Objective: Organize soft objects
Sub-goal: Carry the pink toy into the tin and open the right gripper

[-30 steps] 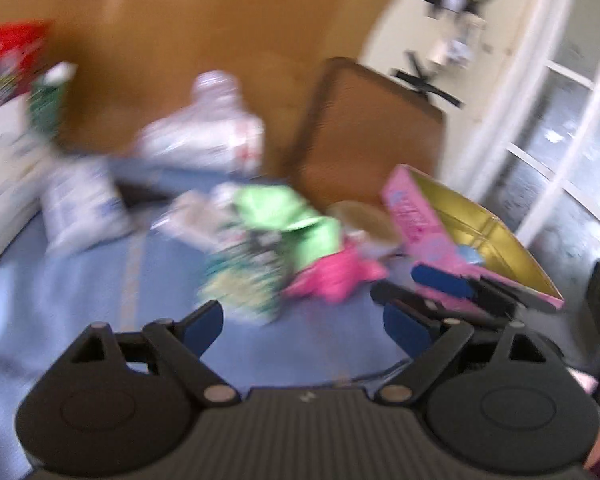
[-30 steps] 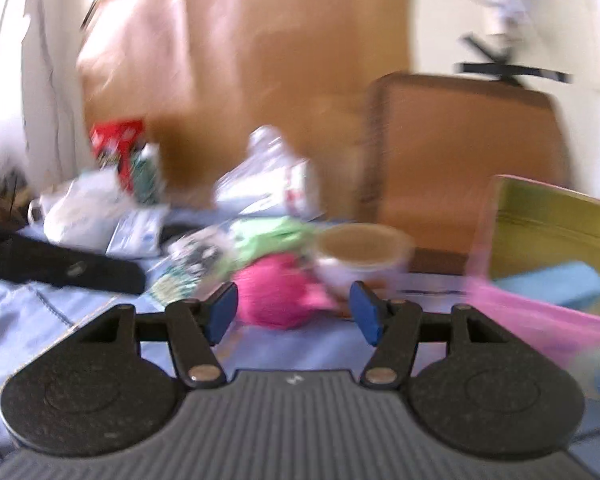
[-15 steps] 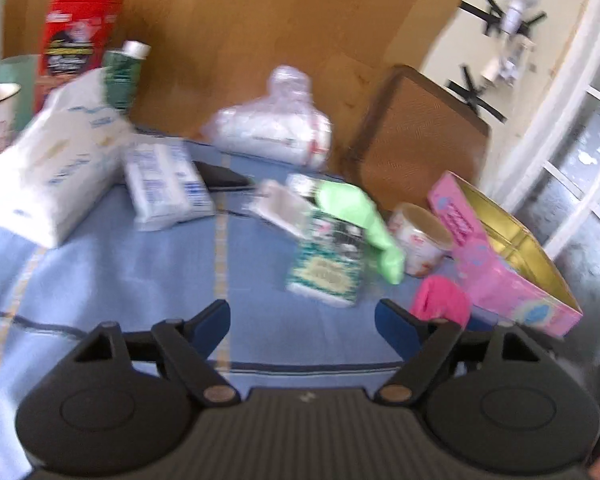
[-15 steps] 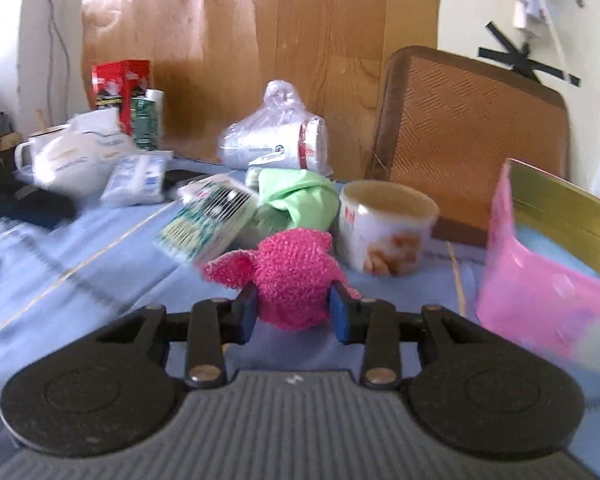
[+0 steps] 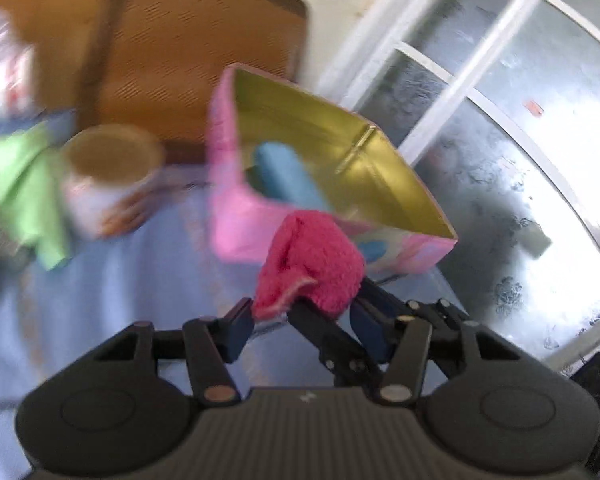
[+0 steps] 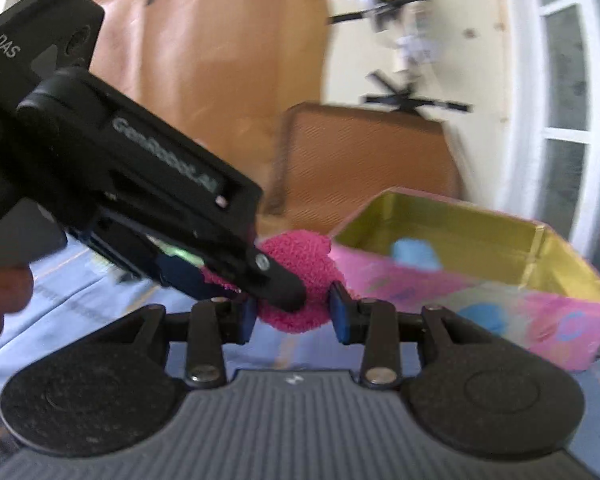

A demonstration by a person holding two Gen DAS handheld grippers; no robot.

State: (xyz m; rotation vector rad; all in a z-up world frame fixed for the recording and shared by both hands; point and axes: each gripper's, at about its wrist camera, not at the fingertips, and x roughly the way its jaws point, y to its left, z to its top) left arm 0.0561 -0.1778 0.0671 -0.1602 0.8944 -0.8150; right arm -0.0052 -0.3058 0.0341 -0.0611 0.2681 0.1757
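Both grippers' fingers on pink cloth (image 6: 300, 280) | R (image 6: 292, 318) clamped | L (image 5: 304, 322) just closed

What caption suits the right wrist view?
Both grippers' fingers meet on a pink fuzzy cloth beside the open pink tin.

Not much to read here. In the right wrist view the left gripper (image 6: 276, 296) body carries "DAS" in white on its upper black block, with a couple of smaller lines under it that are too tiny to make out. Along its side there's a grey raised brand that looks like "GenRobot.AI", though the end is smeared. The pink tin (image 6: 480, 292) has blue and pink print on its side, and the paper cup (image 5: 108, 184) has some too, all too blurred to read.
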